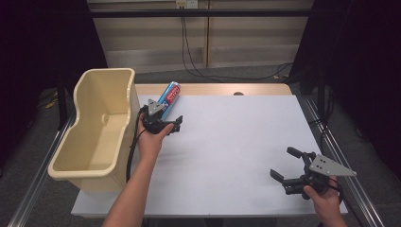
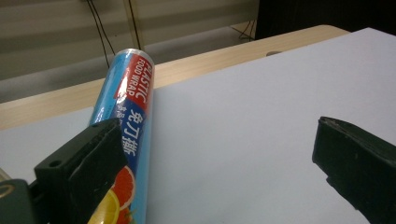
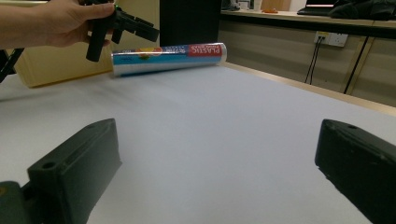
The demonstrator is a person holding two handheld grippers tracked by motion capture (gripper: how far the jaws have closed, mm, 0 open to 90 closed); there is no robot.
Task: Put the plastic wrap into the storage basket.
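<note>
The person's left hand (image 1: 150,137) reached far across the left side, holding the left gripper (image 1: 171,124) with its jaws spread wide. At near right, the right hand (image 1: 322,193) held the right gripper (image 1: 285,163), its jaws likewise apart and pointing left.

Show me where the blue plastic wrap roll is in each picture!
High view: the plastic wrap roll lies at the table's far left, beside the cream bin.
Left gripper view: it runs from upper middle down to the lower left, behind one jaw.
Right gripper view: it lies upper middle, on its side.
Shared landmark: the table's wooden edge by the roll's end.
</note>
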